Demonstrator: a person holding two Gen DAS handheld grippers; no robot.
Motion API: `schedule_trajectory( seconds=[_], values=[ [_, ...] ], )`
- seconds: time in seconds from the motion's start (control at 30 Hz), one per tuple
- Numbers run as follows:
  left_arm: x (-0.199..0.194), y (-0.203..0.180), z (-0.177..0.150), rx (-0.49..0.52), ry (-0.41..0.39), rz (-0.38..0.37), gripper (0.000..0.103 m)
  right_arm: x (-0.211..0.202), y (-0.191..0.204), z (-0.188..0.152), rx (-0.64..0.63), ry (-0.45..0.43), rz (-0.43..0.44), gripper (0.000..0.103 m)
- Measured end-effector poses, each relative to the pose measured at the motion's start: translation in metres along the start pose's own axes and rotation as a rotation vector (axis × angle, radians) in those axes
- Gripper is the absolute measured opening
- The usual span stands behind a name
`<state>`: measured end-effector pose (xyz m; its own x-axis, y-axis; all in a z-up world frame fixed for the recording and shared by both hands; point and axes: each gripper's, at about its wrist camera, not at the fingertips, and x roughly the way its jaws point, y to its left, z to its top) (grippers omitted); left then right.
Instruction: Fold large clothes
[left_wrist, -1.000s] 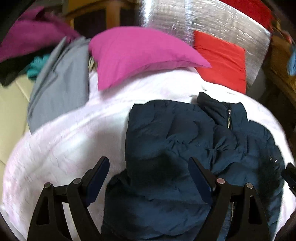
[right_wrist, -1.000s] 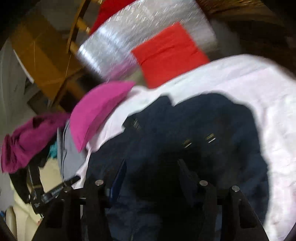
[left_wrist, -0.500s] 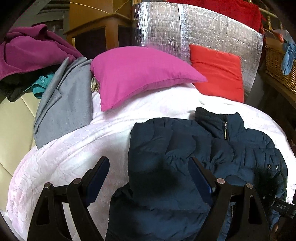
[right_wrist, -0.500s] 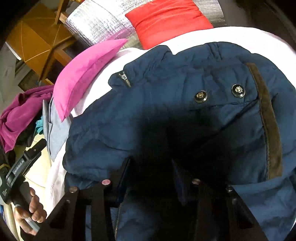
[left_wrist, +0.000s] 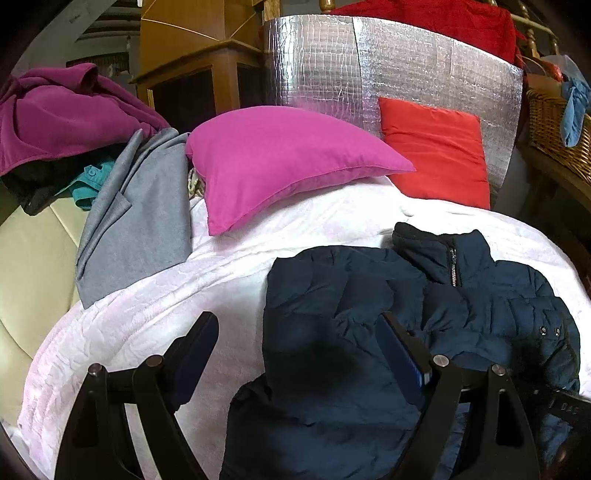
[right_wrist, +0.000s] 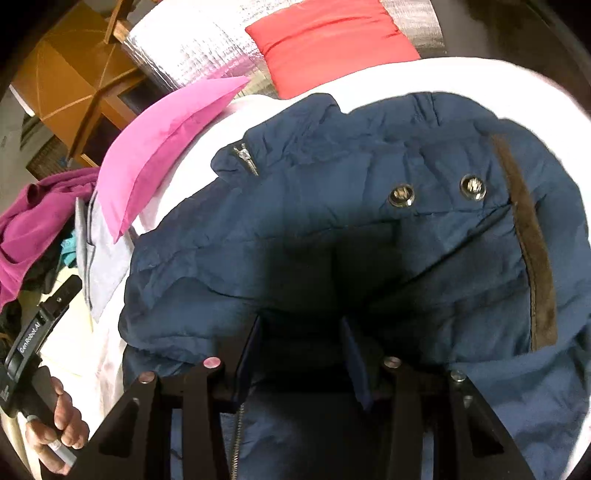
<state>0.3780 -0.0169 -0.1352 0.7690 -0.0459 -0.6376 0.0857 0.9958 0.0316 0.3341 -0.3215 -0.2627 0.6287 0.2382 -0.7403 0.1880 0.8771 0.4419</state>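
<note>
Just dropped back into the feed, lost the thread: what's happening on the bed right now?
A person is folding a navy puffer jacket lying on the white bedspread, one tool in each hand. The left tool is open over the jacket's left edge, gripping nothing. The right tool is low against the jacket, near the two snap buttons; its fingers stand apart, and no fabric is visibly pinched. The jacket is rumpled, with no neat fold. A pink pillow and red pillow lie behind.

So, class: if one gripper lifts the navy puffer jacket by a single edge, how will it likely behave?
The navy puffer jacket would probably sag and drape rather than hold shape, since it already lies in soft folds on the white blanket. Its quilted, puffy panels suggest it is light for its bulk. The smooth shell may slip between the pads.
</note>
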Motion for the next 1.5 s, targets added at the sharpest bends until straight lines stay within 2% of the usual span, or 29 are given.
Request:
schedule_trajectory(
  seconds=[0.1, 0.17, 0.37, 0.5, 0.7, 0.8, 0.9, 1.0, 1.1, 1.17, 1.27, 1.33, 1.4, 1.5],
  values=[
    [0.0, -0.001, 0.0, -0.001, -0.004, 0.006, 0.087, -0.014, 0.026, 0.008, -0.093, -0.081, 0.013, 0.05],
    [0.0, -0.002, 0.0, 0.004, -0.005, 0.008, 0.087, -0.016, 0.036, 0.013, -0.123, -0.099, 0.023, 0.05],
    [0.001, -0.004, 0.0, 0.016, -0.009, 0.017, 0.087, 0.021, 0.045, 0.034, -0.108, -0.039, -0.005, 0.05],
    [0.002, -0.005, 0.0, 0.023, -0.012, 0.023, 0.087, 0.058, 0.04, 0.045, -0.092, 0.022, -0.057, 0.05],
    [0.005, -0.005, 0.0, 0.025, -0.008, 0.034, 0.087, 0.083, 0.046, 0.06, -0.126, 0.075, -0.134, 0.05],
    [0.006, -0.004, 0.0, 0.026, -0.007, 0.036, 0.087, 0.085, 0.043, 0.064, -0.124, 0.09, -0.124, 0.051],
    [0.01, -0.002, 0.0, 0.024, 0.007, 0.04, 0.087, 0.069, 0.036, 0.063, -0.097, 0.08, -0.055, 0.051],
    [0.028, 0.005, -0.004, 0.003, 0.091, 0.046, 0.087, 0.029, 0.021, 0.064, -0.065, -0.008, 0.032, 0.051],
    [0.049, 0.014, -0.011, -0.033, 0.203, 0.048, 0.087, -0.017, -0.012, 0.069, -0.027, -0.125, 0.008, 0.057],
    [0.066, 0.02, -0.018, -0.053, 0.288, 0.069, 0.087, -0.032, -0.042, 0.077, 0.045, -0.151, -0.008, 0.066],
    [0.082, 0.024, -0.028, -0.066, 0.362, 0.086, 0.087, -0.041, -0.092, 0.081, 0.198, -0.154, -0.012, 0.068],
    [0.086, 0.024, -0.032, -0.077, 0.389, 0.08, 0.087, -0.035, -0.115, 0.082, 0.267, -0.123, 0.015, 0.069],
    [0.089, 0.024, -0.035, -0.078, 0.401, 0.077, 0.087, -0.021, -0.132, 0.079, 0.319, -0.084, 0.016, 0.069],
    [0.091, 0.027, -0.037, -0.087, 0.415, 0.072, 0.089, -0.008, -0.138, 0.072, 0.346, -0.066, 0.05, 0.069]
  ],
)
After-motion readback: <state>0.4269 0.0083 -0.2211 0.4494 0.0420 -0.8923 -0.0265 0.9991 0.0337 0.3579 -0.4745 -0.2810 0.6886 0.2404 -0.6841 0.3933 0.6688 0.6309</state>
